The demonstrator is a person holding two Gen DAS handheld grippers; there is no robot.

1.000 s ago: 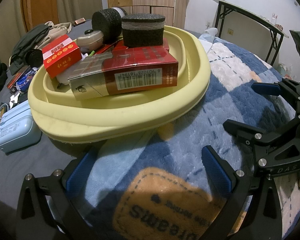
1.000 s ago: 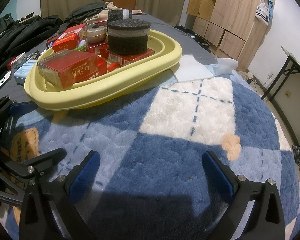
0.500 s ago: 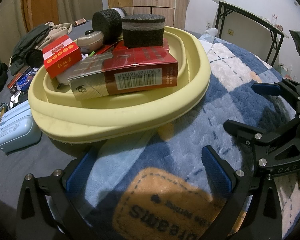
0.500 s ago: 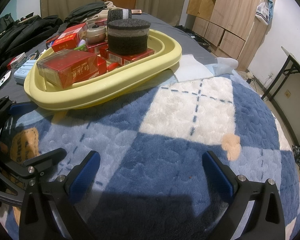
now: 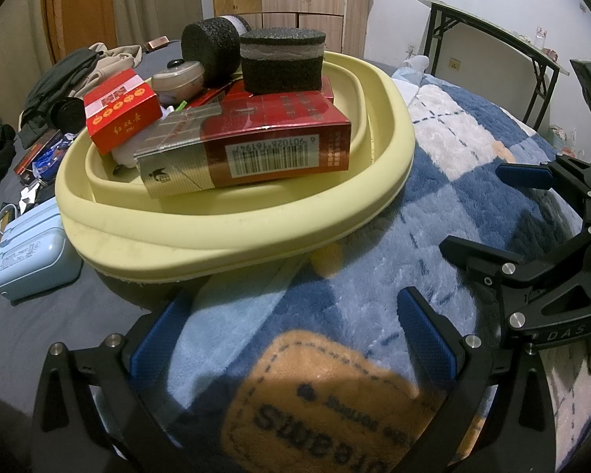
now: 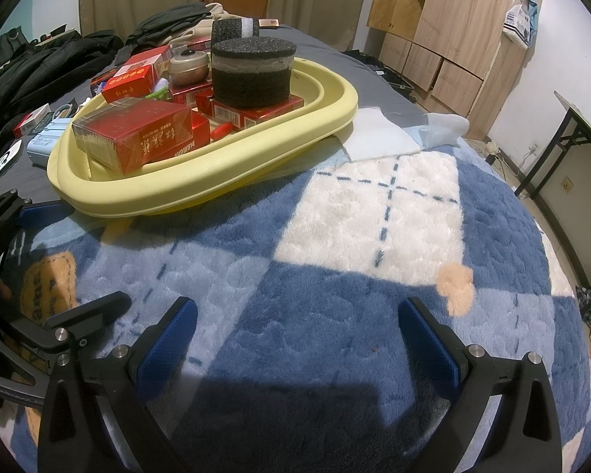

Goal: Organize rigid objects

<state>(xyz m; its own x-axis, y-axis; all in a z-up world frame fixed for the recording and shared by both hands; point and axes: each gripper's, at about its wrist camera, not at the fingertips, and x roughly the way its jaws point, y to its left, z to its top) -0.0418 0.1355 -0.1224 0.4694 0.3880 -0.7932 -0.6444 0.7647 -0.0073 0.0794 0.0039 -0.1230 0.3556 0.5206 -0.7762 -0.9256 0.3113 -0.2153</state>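
Both claws released and empty: left gripper (image 5: pixel 291 331) spread wide above the plush blue-and-white checked blanket (image 6: pixel 374 236), right gripper (image 6: pixel 295 335) likewise spread, nothing between the blue pads (image 6: pixel 425 339).

Ahead of the left claw and close: pale yellow oval plastic basin (image 5: pixel 256 232), already piled with rigid things. Nearest inside, long red-and-gold cardboard carton (image 5: pixel 248 146) with barcode facing the claw; on top of the cartons behind it, upright black foam cylinder (image 5: pixel 281 63); to the left, small red cardboard box (image 5: pixel 122 110). From the right claw, basin ahead and to the left, well apart.

Left of the basin, outside it, on dark sheet: light blue plastic case (image 5: pixel 33 256), near the left claw's left finger.

Judged step: between picks, most items gathered. Likely next: swing left toward the blue case, keep jaws wide, straddle it, clench, lift over the rim.
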